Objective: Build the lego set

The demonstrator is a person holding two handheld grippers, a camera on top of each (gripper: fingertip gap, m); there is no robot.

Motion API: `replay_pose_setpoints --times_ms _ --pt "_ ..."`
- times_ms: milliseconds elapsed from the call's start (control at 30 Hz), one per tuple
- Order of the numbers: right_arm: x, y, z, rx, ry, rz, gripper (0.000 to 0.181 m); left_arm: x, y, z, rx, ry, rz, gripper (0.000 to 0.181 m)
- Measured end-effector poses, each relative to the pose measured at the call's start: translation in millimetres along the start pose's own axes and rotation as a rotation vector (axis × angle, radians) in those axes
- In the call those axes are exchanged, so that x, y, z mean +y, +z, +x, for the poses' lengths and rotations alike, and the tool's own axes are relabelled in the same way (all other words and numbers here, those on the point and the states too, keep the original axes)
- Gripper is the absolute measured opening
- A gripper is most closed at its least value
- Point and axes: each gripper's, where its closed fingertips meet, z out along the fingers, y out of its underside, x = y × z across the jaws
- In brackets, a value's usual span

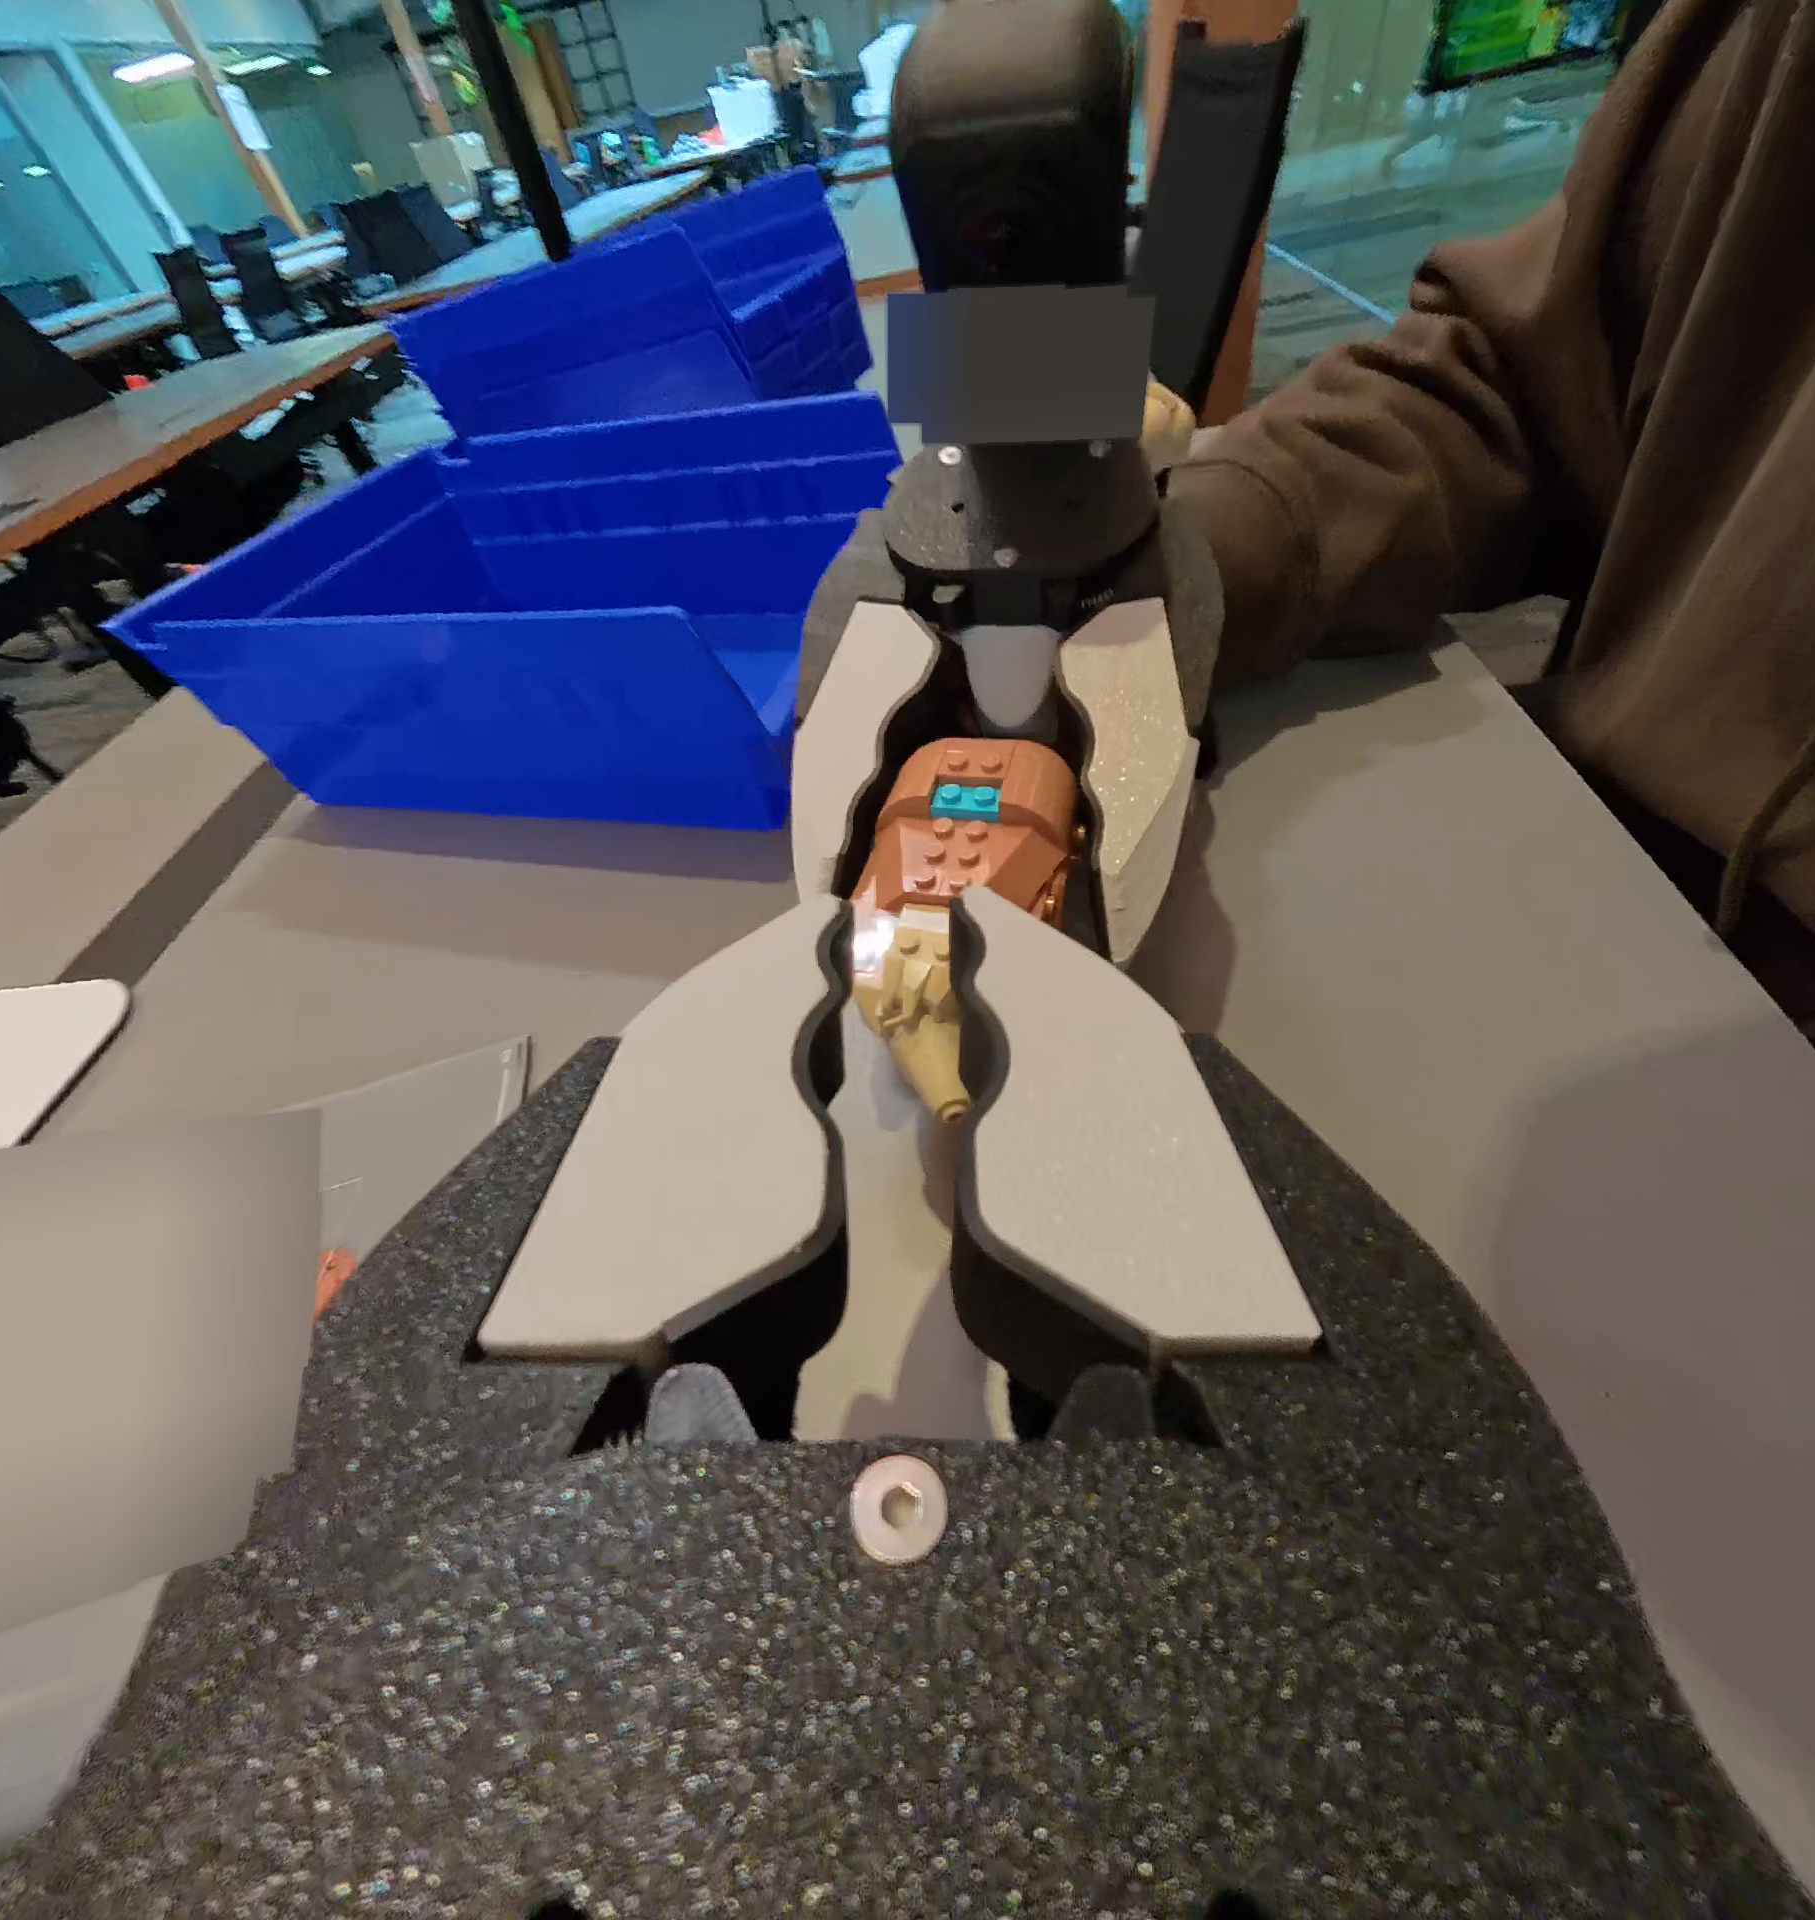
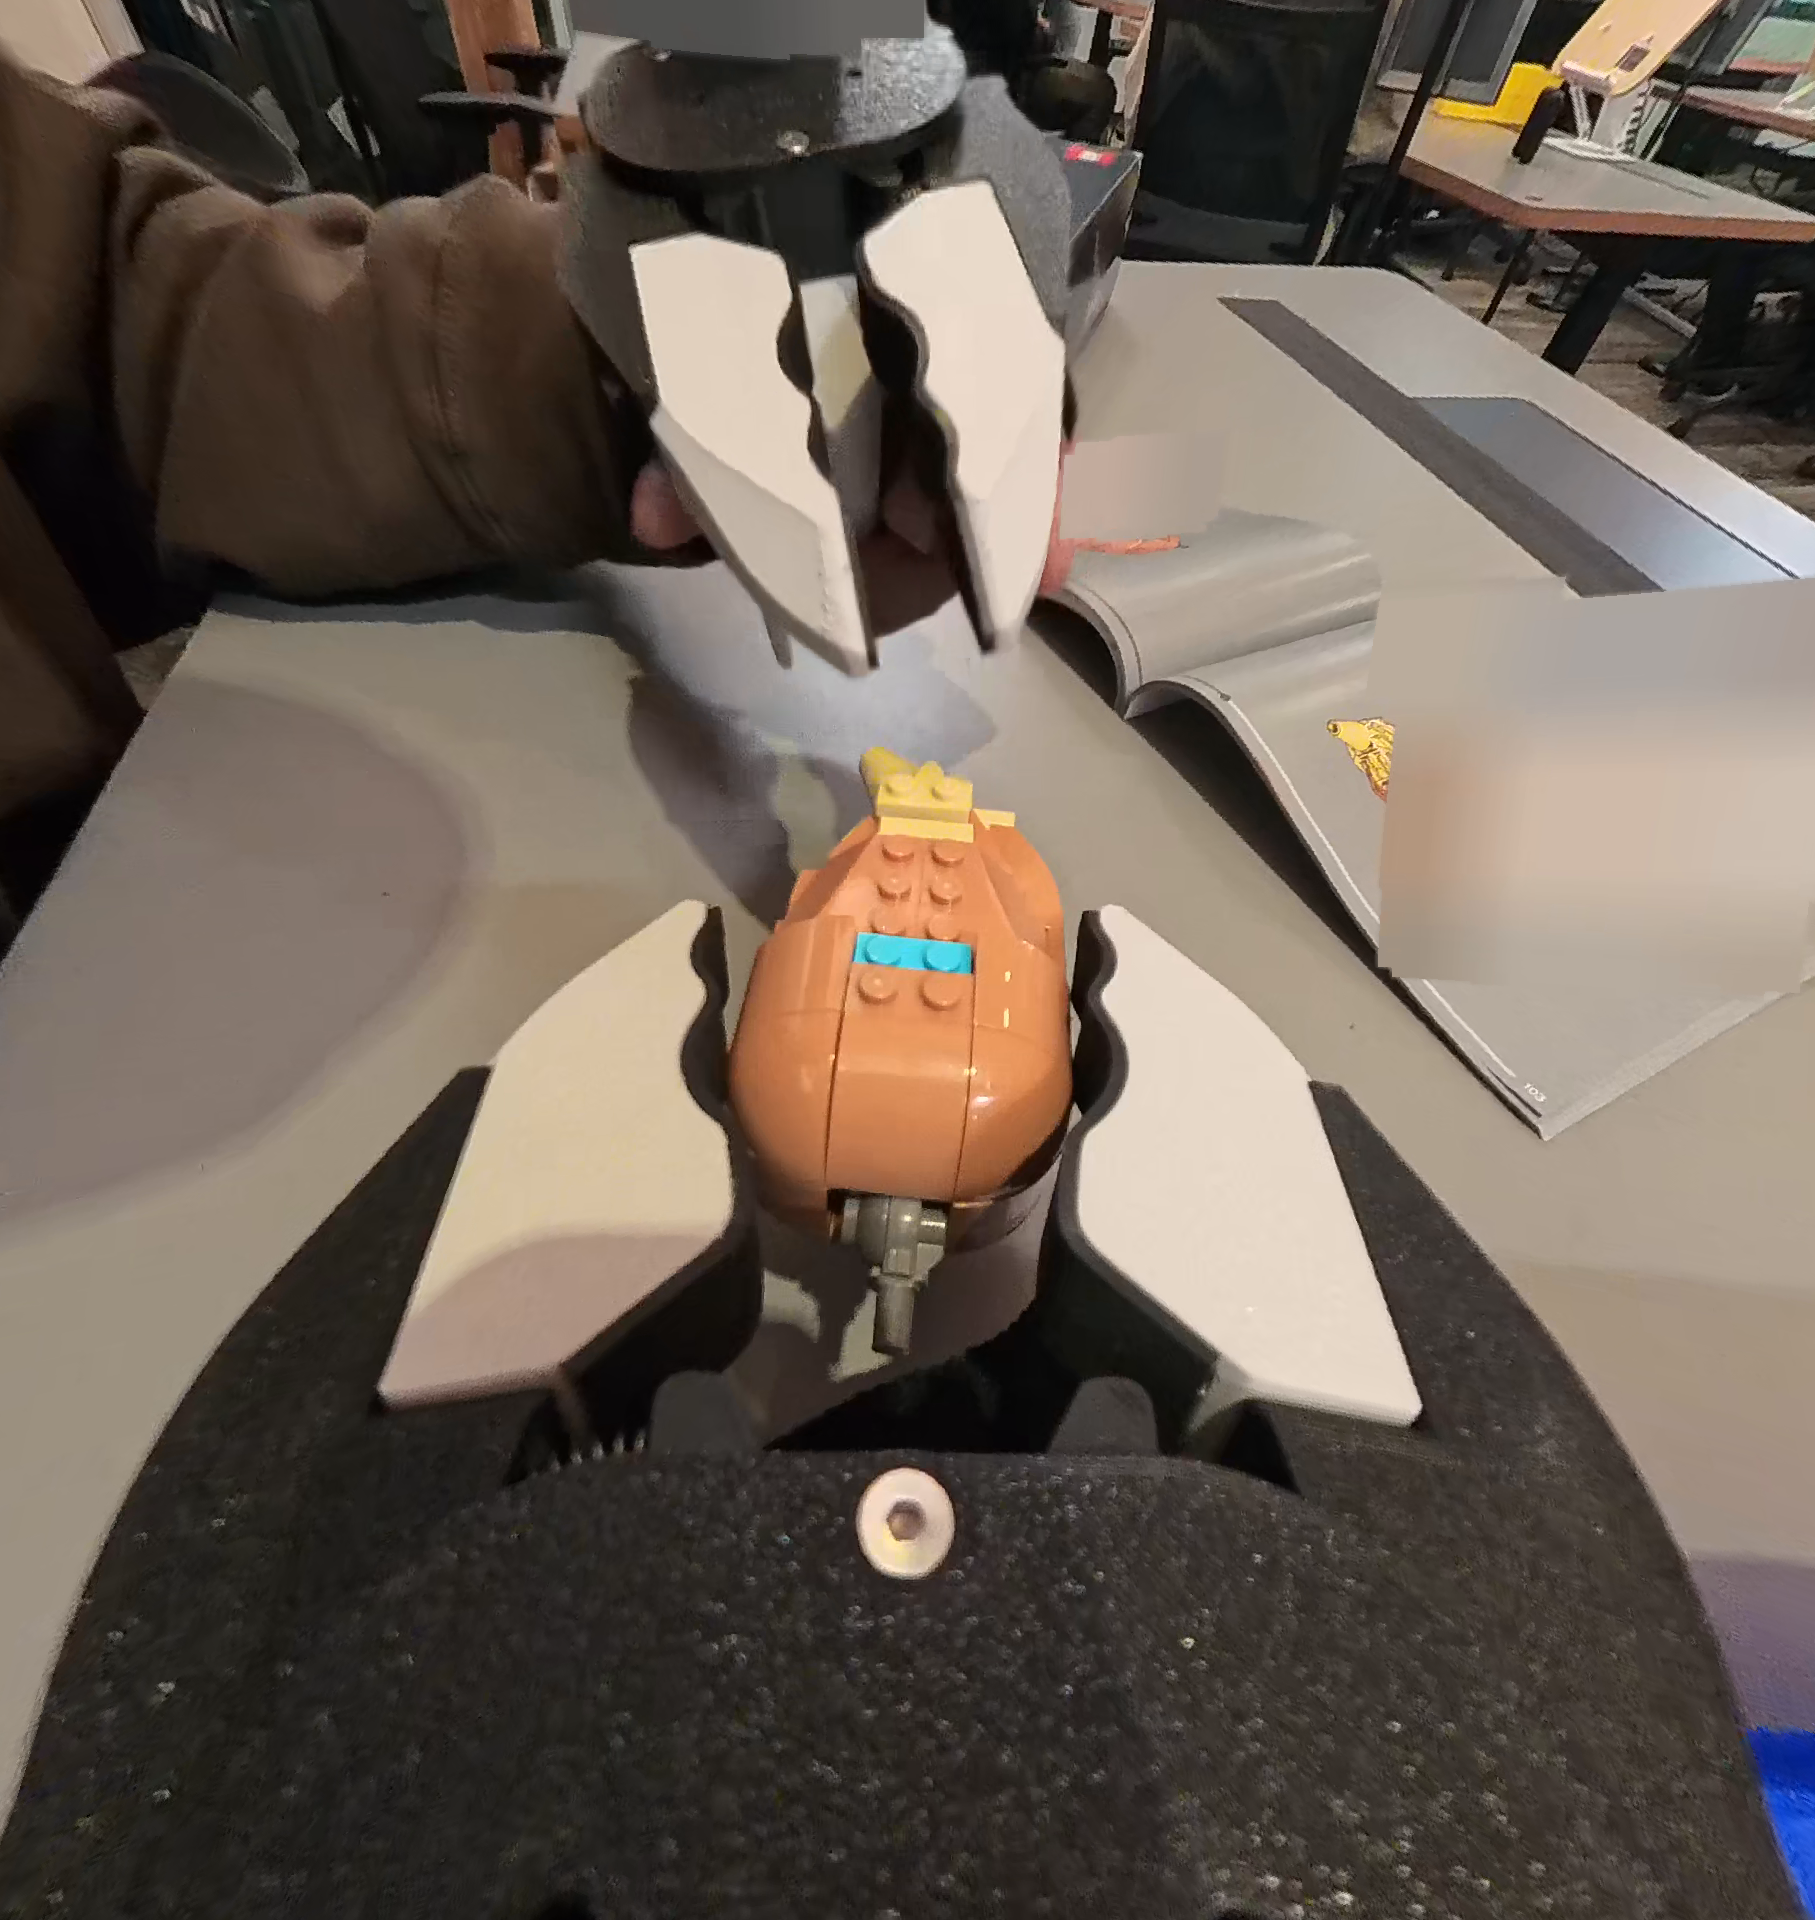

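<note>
The brown lego model (image 2: 898,1049) sits between the fingers of the right tongs (image 2: 898,956), which are closed on its rounded sides and hold it above the grey tabletop (image 2: 259,935). Its long axis runs straight along these tongs: a grey connector pin (image 2: 895,1262) points back toward the right wrist, while the tan tapered end (image 2: 918,795) points away, toward the left tongs (image 1: 898,914). From the left wrist view, those tongs appear closed around that tan end (image 1: 913,997), though the right wrist view shows their tips slightly short of it, so I cannot tell whether they truly grip it. The left tongs are the nearer to the tan end. Blue bins (image 1: 487,686) stand far left; an open booklet (image 2: 1246,665) lies right.
</note>
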Motion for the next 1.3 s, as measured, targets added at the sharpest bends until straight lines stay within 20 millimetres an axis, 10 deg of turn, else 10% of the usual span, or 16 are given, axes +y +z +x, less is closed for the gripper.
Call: replay_pose_setpoints --times_ms 167,500,1300 --pt "-2.1 -0.8 0.8 0.009 -0.005 0.017 0.065 15.4 -16.2 -7.6 -0.132 -0.131 -0.024 0.021" --pt "-17.1 -5.6 -0.9 0.046 -0.052 0.08 0.065 15.1 -8.7 5.3 0.145 -1.033 0.253 0.049" --pt "-18.1 -5.8 6.0 0.108 -0.071 0.099 0.065 12.5 36.5 11.6 0.087 -1.208 0.269 0.045"
